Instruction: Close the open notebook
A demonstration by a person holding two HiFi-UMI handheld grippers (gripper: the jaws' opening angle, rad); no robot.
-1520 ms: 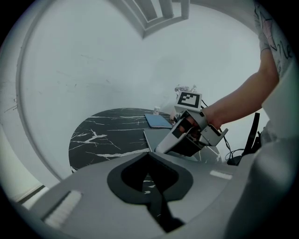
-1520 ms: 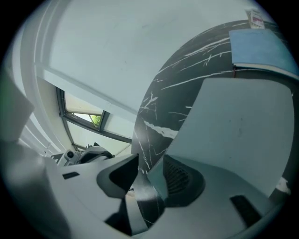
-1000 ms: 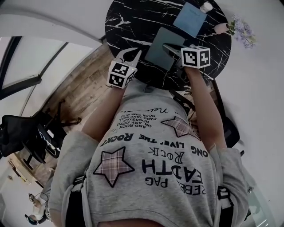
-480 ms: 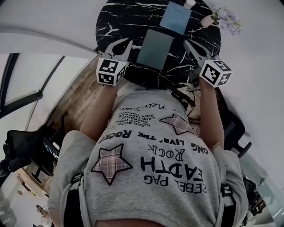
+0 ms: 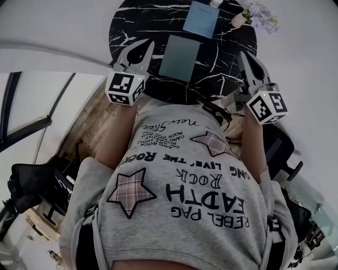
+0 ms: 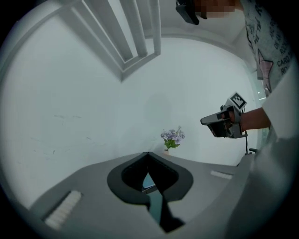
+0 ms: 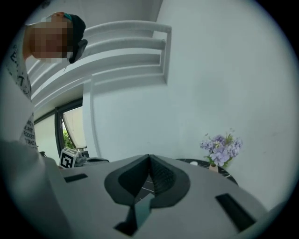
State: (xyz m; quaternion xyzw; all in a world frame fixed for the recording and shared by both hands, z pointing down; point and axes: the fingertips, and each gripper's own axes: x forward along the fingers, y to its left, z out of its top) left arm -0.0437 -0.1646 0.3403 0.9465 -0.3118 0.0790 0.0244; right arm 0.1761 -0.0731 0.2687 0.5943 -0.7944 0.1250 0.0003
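Note:
The teal notebook (image 5: 179, 58) lies flat with its cover down on the round black marble table (image 5: 137, 21). My left gripper (image 5: 149, 46) hangs to the left of it, shut and holding nothing. My right gripper (image 5: 244, 54) is off to the right of the notebook, over the table's right rim, also shut and empty. In the left gripper view the jaw tips (image 6: 148, 153) meet against a white wall, and the right gripper (image 6: 205, 121) shows in the air at the right. In the right gripper view the jaws (image 7: 149, 156) are pressed together too.
A second, lighter blue book (image 5: 200, 18) lies further back on the table. A small vase of purple flowers (image 5: 259, 13) stands at the table's far right rim. Black chairs (image 5: 31, 179) stand on the floor to the left and a dark stool (image 5: 280, 153) to the right.
Both grippers have risen and spread apart. The right one left the notebook's right edge and swung out to the right; the left one lifted slightly leftward. The notebook has not moved.

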